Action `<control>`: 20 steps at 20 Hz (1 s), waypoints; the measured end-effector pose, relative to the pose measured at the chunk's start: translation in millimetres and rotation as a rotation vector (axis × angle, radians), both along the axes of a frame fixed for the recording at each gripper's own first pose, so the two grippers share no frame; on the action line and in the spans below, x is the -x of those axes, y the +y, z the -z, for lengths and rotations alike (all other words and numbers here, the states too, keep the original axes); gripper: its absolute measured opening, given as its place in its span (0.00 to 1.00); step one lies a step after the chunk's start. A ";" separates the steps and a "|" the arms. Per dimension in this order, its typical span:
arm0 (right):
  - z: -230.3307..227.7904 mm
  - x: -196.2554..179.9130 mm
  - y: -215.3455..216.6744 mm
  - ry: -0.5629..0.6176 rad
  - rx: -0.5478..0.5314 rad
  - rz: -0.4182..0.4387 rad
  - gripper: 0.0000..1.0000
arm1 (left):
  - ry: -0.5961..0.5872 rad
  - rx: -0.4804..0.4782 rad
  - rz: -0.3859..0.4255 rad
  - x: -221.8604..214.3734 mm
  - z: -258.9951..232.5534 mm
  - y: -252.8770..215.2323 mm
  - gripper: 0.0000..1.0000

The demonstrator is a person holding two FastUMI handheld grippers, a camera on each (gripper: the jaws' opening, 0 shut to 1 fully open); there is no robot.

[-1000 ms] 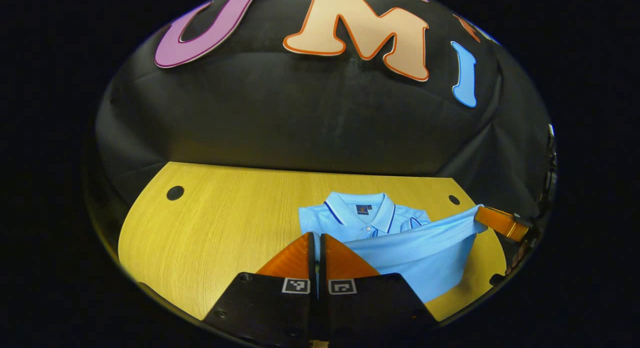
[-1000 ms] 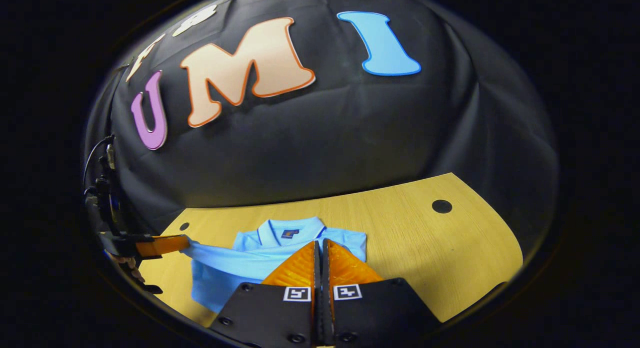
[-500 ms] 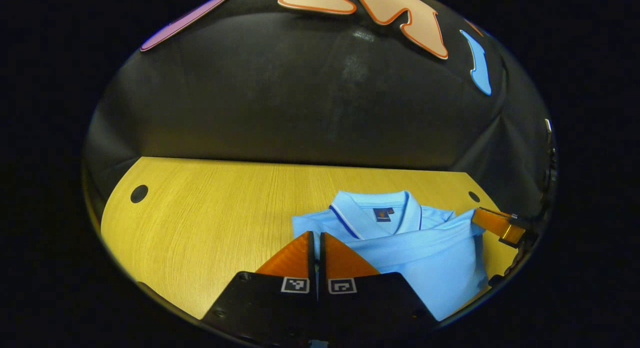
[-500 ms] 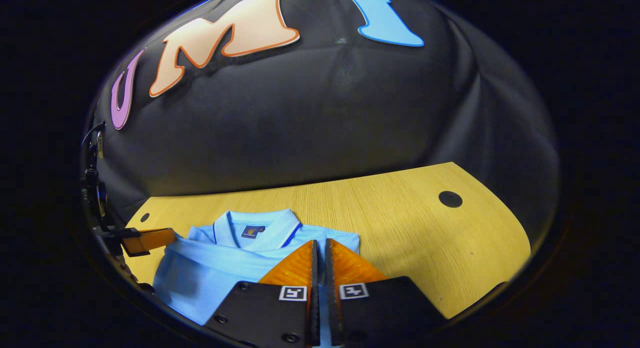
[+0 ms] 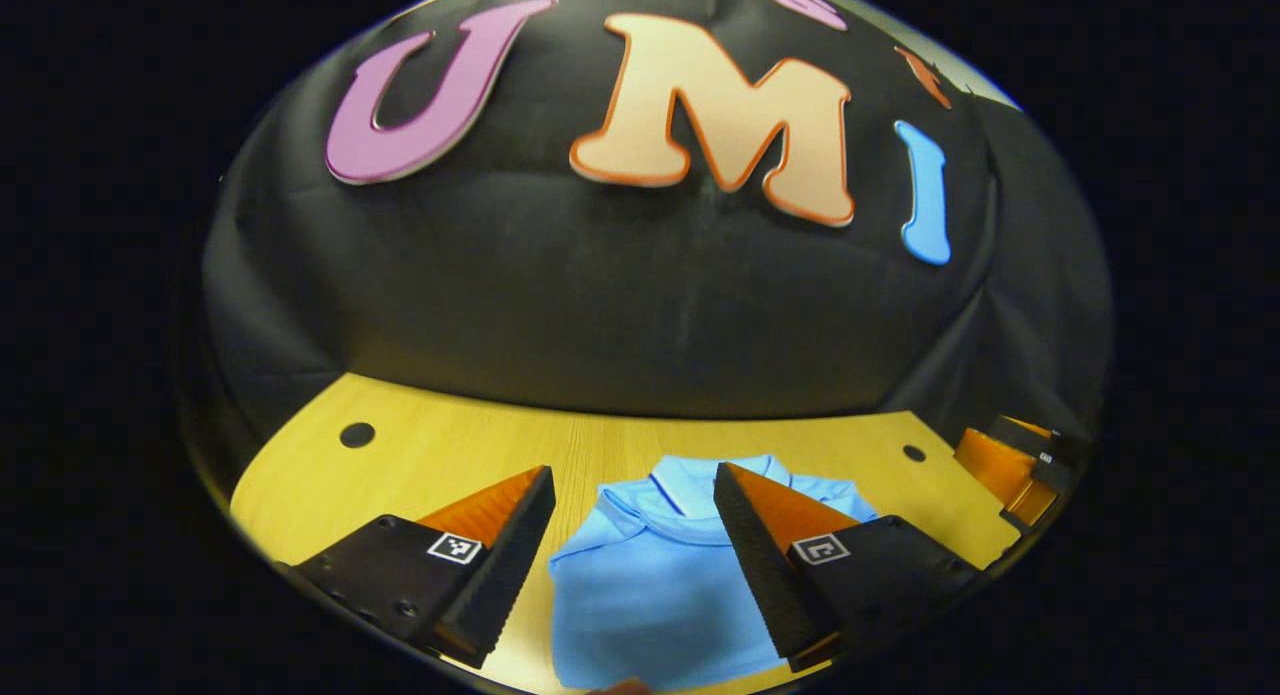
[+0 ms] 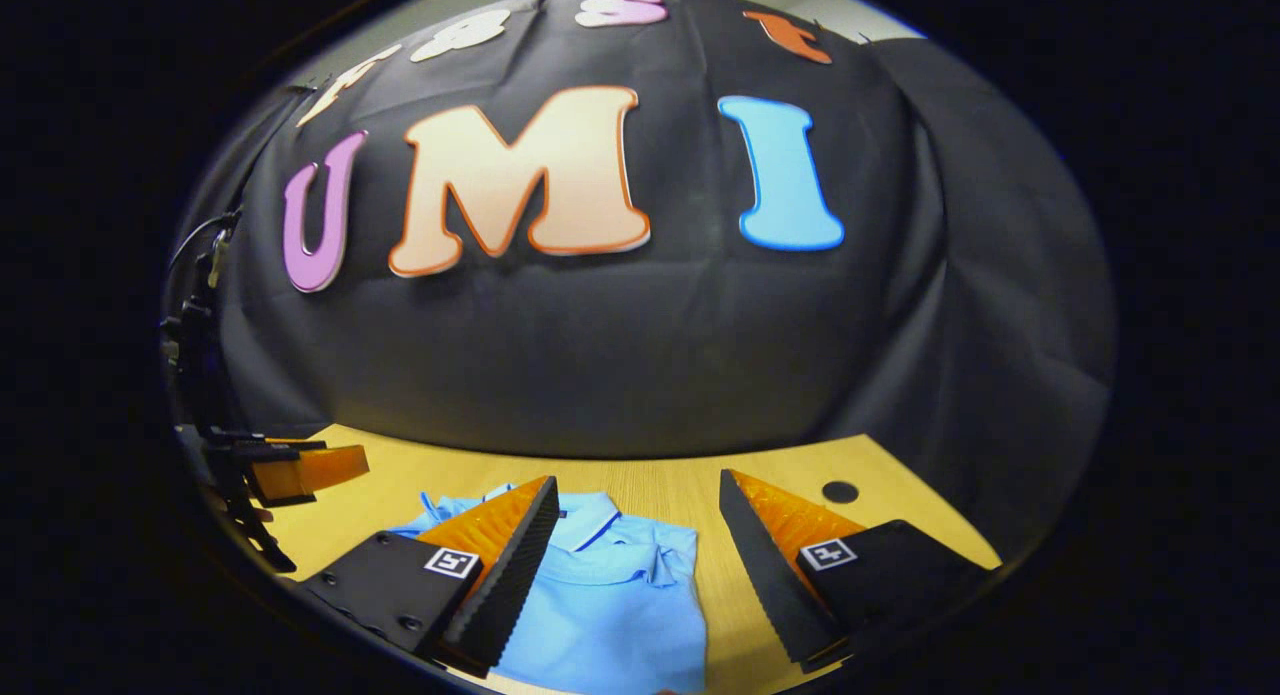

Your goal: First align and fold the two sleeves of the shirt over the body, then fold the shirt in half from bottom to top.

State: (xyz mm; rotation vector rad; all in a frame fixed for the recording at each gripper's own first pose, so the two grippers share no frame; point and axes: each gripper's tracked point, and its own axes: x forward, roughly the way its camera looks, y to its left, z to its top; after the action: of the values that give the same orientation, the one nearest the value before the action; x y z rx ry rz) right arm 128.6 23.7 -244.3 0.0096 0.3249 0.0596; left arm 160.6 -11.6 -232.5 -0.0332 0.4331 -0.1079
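In the left gripper view, the left gripper (image 5: 635,535) has its two fingers spread wide with nothing between them. The light blue polo shirt with a dark-trimmed collar (image 5: 650,595) lies folded on the yellow wood-grain table (image 5: 440,455), showing in the gap between the fingers and below them, its collar toward the booth's black wall. The right gripper (image 5: 1005,465) shows at the far right edge, apart from the shirt.

In the right gripper view, the right gripper (image 6: 638,540) is likewise wide open and holds nothing. The shirt (image 6: 610,615) lies beneath and behind its left finger, spreading into the gap, while the right finger stands over bare table (image 6: 720,615). The left gripper (image 6: 300,470) hangs at the far left.
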 end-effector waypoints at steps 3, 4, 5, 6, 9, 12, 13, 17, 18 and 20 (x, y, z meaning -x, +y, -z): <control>-64.3 40.1 -6.4 -0.090 -0.020 -0.021 1.00 | -0.106 -0.005 0.001 36.2 -64.9 -13.7 0.95; -79.6 54.6 -10.2 -0.108 -0.022 -0.023 1.00 | -0.128 -0.008 0.002 49.9 -83.9 -17.7 0.95; -95.5 53.8 -15.7 -0.123 -0.025 -0.030 1.00 | -0.148 -0.011 0.003 65.5 -99.5 -19.4 0.95; -107.8 67.6 -19.1 -0.138 -0.028 -0.031 1.00 | -0.169 -0.011 0.000 78.9 -112.1 -22.3 0.95; -137.9 106.3 -28.8 -0.181 -0.044 -0.048 0.99 | -0.222 -0.027 -0.011 119.5 -141.2 -25.9 0.95; -156.6 143.9 -35.0 -0.216 -0.031 -0.071 1.00 | -0.252 -0.060 -0.013 158.1 -160.4 -29.8 0.94; -160.3 155.1 -35.8 -0.219 -0.025 -0.081 0.99 | -0.260 -0.067 -0.008 168.8 -165.1 -33.1 0.95; -177.1 187.5 -36.4 -0.247 -0.021 -0.109 0.99 | -0.260 -0.087 -0.010 200.7 -172.8 -39.6 0.95; -180.3 192.6 -36.3 -0.256 -0.023 -0.110 0.99 | -0.265 -0.079 -0.007 205.8 -174.7 -43.1 0.95; -182.4 195.7 -38.0 -0.256 -0.025 -0.107 0.99 | -0.278 -0.080 -0.007 210.7 -178.0 -43.3 0.95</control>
State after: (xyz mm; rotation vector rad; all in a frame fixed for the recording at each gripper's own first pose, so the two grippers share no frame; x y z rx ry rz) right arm -67.1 -14.3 -61.9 0.0094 0.0687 0.1698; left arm -50.2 -54.8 -54.5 0.0586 0.1593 -0.0866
